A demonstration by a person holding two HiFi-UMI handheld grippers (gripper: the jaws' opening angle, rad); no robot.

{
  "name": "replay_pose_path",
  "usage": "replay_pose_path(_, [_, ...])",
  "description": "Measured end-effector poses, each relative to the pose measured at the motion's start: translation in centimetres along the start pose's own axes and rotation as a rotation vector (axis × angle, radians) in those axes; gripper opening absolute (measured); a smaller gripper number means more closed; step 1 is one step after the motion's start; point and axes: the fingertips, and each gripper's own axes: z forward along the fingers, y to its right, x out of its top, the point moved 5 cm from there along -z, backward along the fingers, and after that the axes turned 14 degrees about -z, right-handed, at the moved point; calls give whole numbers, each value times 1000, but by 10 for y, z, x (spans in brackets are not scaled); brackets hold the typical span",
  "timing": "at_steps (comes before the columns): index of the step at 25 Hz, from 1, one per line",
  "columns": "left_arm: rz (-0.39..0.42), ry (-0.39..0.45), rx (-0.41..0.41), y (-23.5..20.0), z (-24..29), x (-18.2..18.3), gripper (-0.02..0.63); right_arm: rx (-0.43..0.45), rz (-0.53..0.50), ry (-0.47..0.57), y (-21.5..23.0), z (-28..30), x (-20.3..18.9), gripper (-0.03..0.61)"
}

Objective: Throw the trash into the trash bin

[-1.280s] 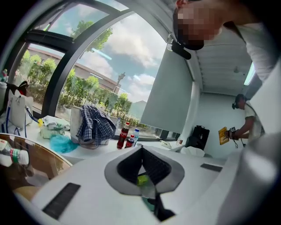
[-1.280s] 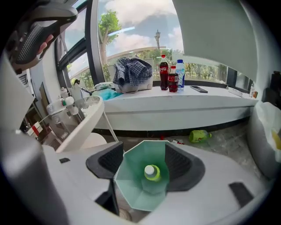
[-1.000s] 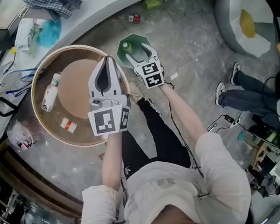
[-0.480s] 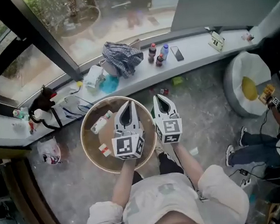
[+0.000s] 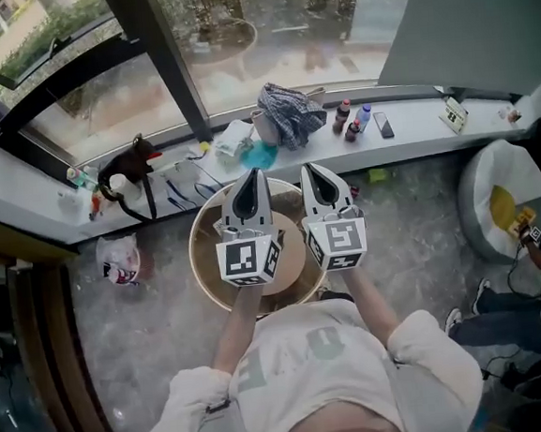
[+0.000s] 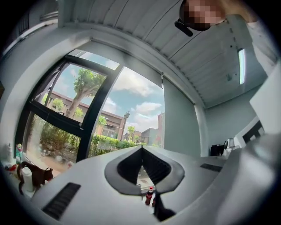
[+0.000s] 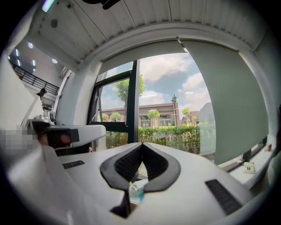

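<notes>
Though left gripper (image 5: 252, 174), right gripper (image 5: 308, 169) overlap round table (image 5: 201, 263), cloth (image 5: 292, 112), bottles (image 5: 341, 117) on windowsill (image 5: 415, 128)

Both arms reach forward from the torso, forearms bare below white sleeves (image 5: 424, 357). The left gripper (image 5: 250, 176) and right gripper (image 5: 310, 169) are held side by side, near each other but not touching, both roughly level with their tips pointing away from the body. Left gripper view: jaws closed tip to tip, nothing between them; right gripper view: jaws likewise pressed together and empty. Each marker cube faces up toward the head camera: left cube (image 5: 249, 259), right cube (image 5: 337, 242).
</notes>
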Motion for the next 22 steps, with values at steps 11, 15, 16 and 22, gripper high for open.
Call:
replay_pose_path(11, [-19, 101, 85, -33, -34, 43, 11, 120, 41, 19, -51, 12, 14, 14])
replay_pose_path(15, [-25, 97, 96, -35, -37, 40, 11, 129, 46, 16, -51, 12, 12, 14])
replay_pose_path(16, [-26, 97, 99, -35, -39, 39, 11, 134, 48, 16, -51, 11, 12, 14])
replay_pose_path(22, [-4, 111, 147, -51, -52, 41, 11, 243, 56, 27, -70, 14, 15, 15])
